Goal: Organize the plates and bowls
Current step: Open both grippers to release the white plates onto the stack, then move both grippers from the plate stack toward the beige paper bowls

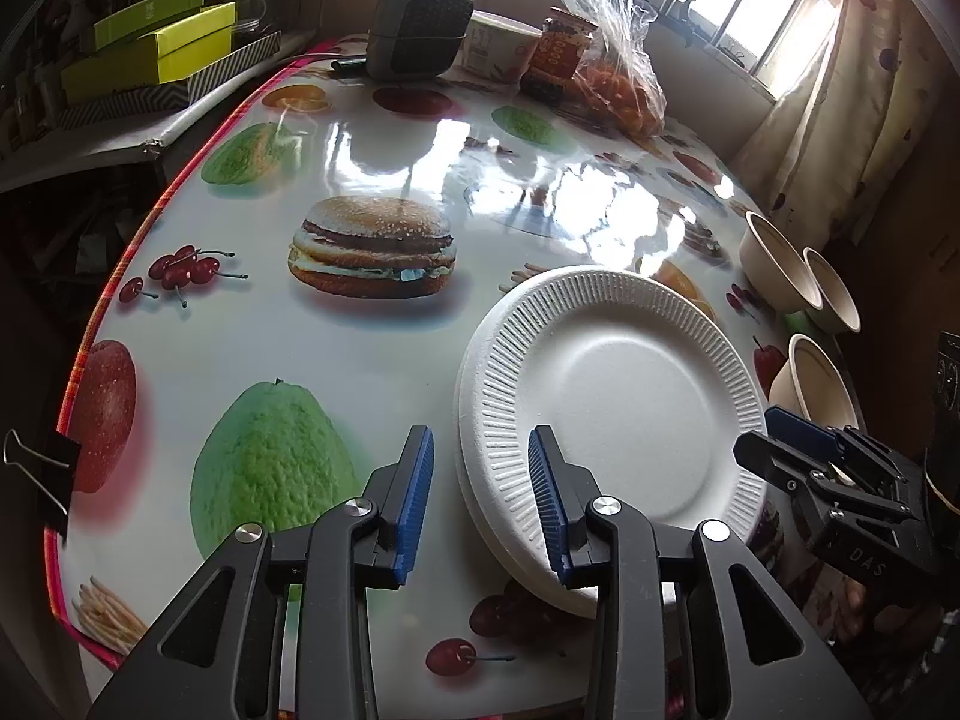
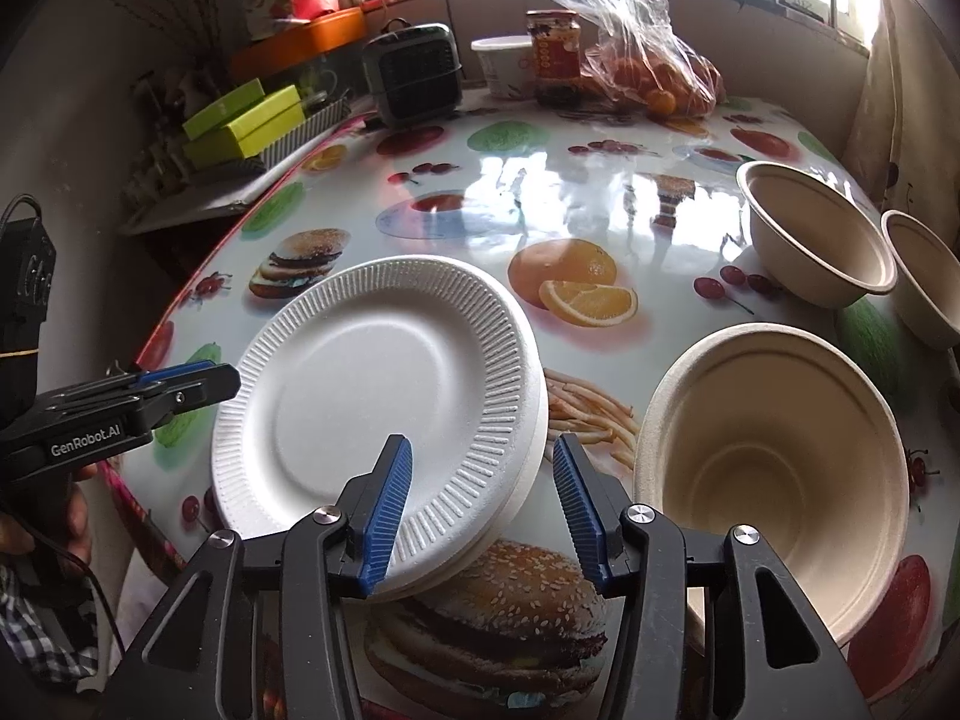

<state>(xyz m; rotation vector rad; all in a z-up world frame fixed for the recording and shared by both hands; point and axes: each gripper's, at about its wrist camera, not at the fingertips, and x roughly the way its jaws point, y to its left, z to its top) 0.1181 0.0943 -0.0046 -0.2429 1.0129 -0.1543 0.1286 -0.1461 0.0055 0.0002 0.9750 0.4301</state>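
A stack of white ribbed paper plates (image 1: 612, 396) lies on the fruit-print table (image 1: 360, 360); it also shows in the right wrist view (image 2: 372, 384). My left gripper (image 1: 480, 504) is open, its jaws astride the stack's near left rim. My right gripper (image 2: 483, 516) is open, its jaws astride the stack's near right rim, and shows in the left wrist view (image 1: 798, 450). Three beige paper bowls stand to the right: a near one (image 2: 774, 462), a middle one (image 2: 816, 234) and a far-right one (image 2: 924, 276).
At the table's far end stand a grey fan heater (image 2: 414, 78), a white cup (image 2: 504, 66), a jar (image 2: 555, 57) and a plastic bag of oranges (image 2: 648, 60). Green boxes (image 2: 246, 120) sit on a shelf to the left. A binder clip (image 1: 42, 474) grips the table edge.
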